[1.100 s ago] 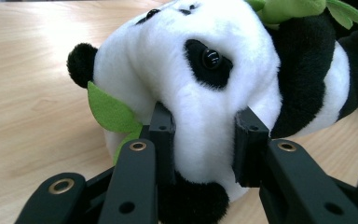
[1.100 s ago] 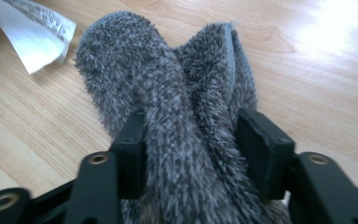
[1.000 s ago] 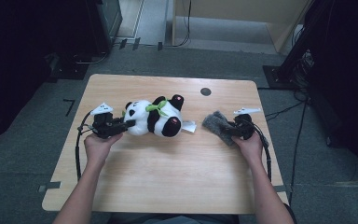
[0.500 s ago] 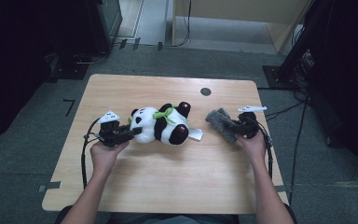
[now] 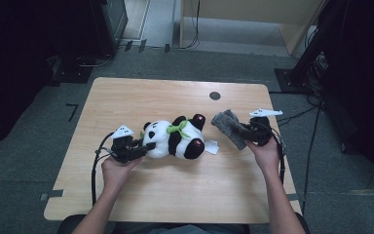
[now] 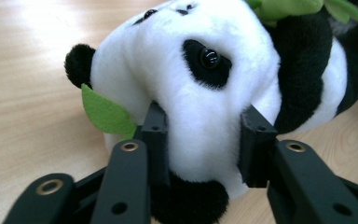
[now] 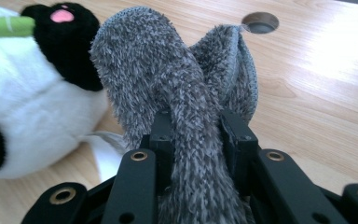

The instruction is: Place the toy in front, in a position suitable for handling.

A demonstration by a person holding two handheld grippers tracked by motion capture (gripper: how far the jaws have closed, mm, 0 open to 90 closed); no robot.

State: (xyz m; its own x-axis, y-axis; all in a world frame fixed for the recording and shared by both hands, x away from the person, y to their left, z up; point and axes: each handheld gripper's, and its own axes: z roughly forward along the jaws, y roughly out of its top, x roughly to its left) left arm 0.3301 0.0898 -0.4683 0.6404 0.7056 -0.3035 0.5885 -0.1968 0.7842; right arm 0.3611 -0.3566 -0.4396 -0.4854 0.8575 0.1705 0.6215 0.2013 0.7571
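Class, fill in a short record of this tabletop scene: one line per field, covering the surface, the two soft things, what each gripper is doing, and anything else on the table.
surface: wooden table with a round cable hole
toy: plush panda, lying on its side, green leaf at its neck
cloth: grey fuzzy cloth, bunched, beside the panda's feet
left gripper: jaws clamped on the panda's head
right gripper: jaws clamped on the grey cloth
extra: white tag at the panda's rear

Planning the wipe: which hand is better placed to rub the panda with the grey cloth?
The right: its tongs are clamped on the grey cloth, close beside the panda. The left tongs grip the panda's head.
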